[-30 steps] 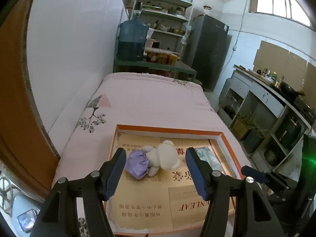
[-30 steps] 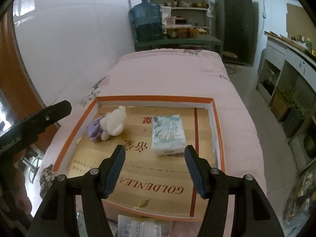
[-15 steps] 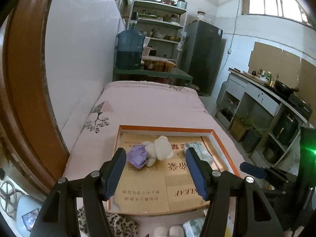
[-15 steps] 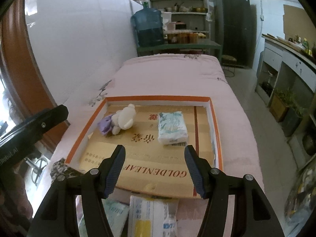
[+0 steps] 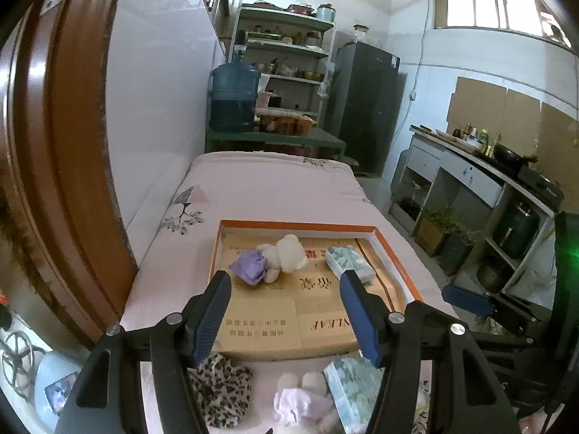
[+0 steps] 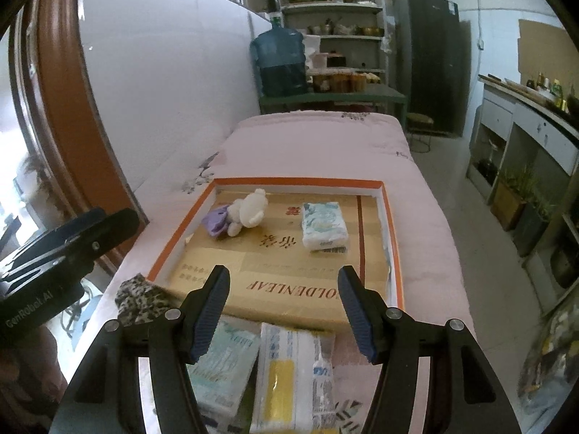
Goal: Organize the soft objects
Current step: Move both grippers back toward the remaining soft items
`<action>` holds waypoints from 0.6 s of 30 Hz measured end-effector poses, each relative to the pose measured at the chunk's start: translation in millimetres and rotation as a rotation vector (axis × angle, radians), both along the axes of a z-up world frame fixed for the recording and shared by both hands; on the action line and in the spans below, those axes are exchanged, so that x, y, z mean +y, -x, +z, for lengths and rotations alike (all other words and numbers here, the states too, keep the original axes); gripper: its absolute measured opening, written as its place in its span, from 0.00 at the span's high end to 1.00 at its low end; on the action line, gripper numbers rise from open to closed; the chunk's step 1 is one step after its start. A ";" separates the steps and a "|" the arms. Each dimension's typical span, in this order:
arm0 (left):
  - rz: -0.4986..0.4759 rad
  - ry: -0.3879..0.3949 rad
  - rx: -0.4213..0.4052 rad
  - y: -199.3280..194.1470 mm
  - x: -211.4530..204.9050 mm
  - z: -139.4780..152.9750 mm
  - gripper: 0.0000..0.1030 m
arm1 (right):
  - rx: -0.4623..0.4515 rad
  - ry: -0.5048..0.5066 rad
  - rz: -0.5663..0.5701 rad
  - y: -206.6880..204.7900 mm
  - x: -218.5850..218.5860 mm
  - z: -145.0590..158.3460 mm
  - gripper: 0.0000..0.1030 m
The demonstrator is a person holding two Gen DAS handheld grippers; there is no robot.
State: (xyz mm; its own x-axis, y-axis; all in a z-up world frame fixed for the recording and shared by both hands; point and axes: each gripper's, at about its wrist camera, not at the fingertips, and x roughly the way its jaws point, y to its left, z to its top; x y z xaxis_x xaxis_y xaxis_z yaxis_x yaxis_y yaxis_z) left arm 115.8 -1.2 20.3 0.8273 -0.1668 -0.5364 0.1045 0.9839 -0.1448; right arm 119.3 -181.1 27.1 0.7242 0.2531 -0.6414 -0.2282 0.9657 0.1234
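Only the left view shows a second plush toy (image 5: 300, 398); both grippers' fingers gape empty.

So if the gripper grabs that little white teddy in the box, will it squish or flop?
Probably both. The white teddy looks plush and rounded, so the pads would likely sink in. It seems small and light, lying on its side in the cardboard tray. The purple cloth touches it; whether it is attached is unclear, so it might lift along or slip off.
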 end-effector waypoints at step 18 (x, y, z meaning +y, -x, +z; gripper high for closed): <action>-0.029 -0.004 -0.021 42.9 -2.0 0.4 0.40 | -0.004 -0.008 0.011 50.7 1.1 -1.1 0.38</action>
